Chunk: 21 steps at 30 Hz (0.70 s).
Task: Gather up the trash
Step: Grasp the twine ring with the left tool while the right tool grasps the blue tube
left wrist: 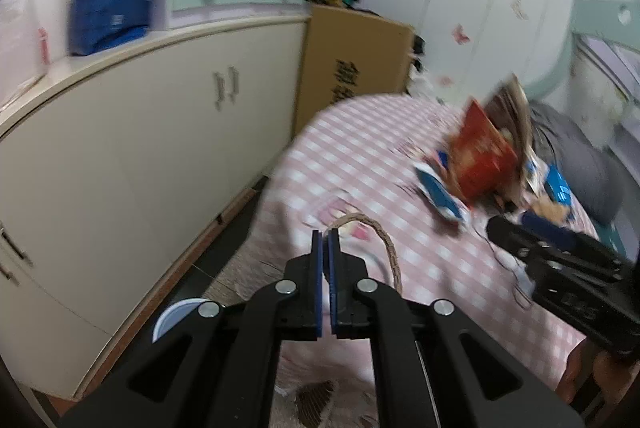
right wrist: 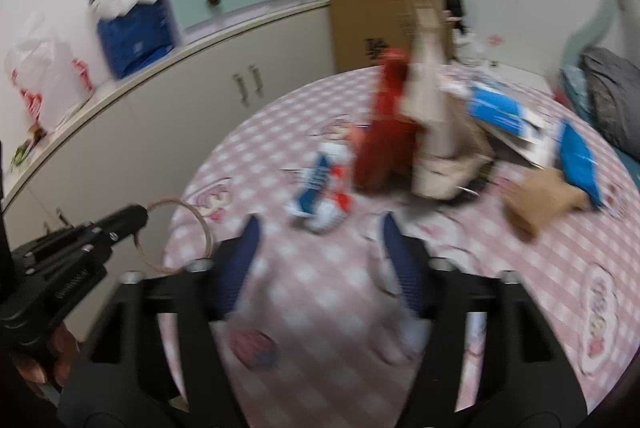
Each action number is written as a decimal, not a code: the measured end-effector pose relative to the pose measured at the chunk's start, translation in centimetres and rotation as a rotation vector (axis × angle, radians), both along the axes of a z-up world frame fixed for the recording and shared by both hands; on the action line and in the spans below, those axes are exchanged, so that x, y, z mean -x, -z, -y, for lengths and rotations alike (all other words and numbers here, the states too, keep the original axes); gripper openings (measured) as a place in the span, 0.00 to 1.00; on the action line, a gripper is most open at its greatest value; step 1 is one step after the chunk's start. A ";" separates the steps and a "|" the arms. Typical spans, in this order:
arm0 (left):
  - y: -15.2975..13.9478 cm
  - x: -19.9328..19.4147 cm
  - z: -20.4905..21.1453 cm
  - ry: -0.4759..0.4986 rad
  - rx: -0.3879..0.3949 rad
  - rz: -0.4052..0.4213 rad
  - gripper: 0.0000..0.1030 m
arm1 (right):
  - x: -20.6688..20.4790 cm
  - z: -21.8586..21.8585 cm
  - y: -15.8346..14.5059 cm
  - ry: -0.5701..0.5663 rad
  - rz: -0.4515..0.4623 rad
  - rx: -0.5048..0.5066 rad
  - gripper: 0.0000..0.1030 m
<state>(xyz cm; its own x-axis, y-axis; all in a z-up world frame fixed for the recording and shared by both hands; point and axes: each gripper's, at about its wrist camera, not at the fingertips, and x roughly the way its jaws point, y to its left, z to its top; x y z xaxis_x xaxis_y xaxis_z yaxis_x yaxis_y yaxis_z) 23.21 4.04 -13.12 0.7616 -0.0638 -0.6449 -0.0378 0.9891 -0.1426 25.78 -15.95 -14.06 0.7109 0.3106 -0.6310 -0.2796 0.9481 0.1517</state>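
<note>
My left gripper [left wrist: 325, 234] is shut on a twisted paper rope handle [left wrist: 384, 242] that loops to the right of its tips; the same loop [right wrist: 200, 228] shows beside it in the right wrist view [right wrist: 140, 218]. My right gripper [right wrist: 320, 224] is open and empty above the pink checked bedspread [right wrist: 300, 288]; it also shows at the right of the left wrist view [left wrist: 496, 228]. Trash lies ahead: a red package [right wrist: 380, 139], a beige paper bag [right wrist: 432, 131], a blue-white wrapper [right wrist: 320, 187], blue-white cartons [right wrist: 504, 111], a brown paper piece [right wrist: 540, 203].
A cream cabinet [left wrist: 140, 147] runs along the left with a blue bag [left wrist: 108, 15] and plastic bags on top. A cardboard box [left wrist: 352, 59] stands at the bed's far end. A grey pillow [right wrist: 612, 95] lies at the right. A white round lid [left wrist: 176, 316] sits on the floor.
</note>
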 end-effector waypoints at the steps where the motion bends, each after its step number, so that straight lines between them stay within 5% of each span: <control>1: -0.1 0.1 -0.6 -0.011 0.004 0.004 0.02 | -0.4 -0.7 0.0 -0.010 -0.003 0.010 0.41; 12: 0.9 0.1 -4.7 -0.045 0.052 0.005 0.02 | -5.5 -3.9 1.8 0.000 -0.076 0.136 0.26; 15: 1.3 0.0 -5.3 -0.045 0.065 -0.001 0.02 | -5.7 -4.1 2.0 -0.001 -0.085 0.140 0.12; 21: 1.9 0.2 -6.7 -0.057 0.081 -0.010 0.02 | -5.2 -4.5 1.5 0.008 -0.053 0.156 0.10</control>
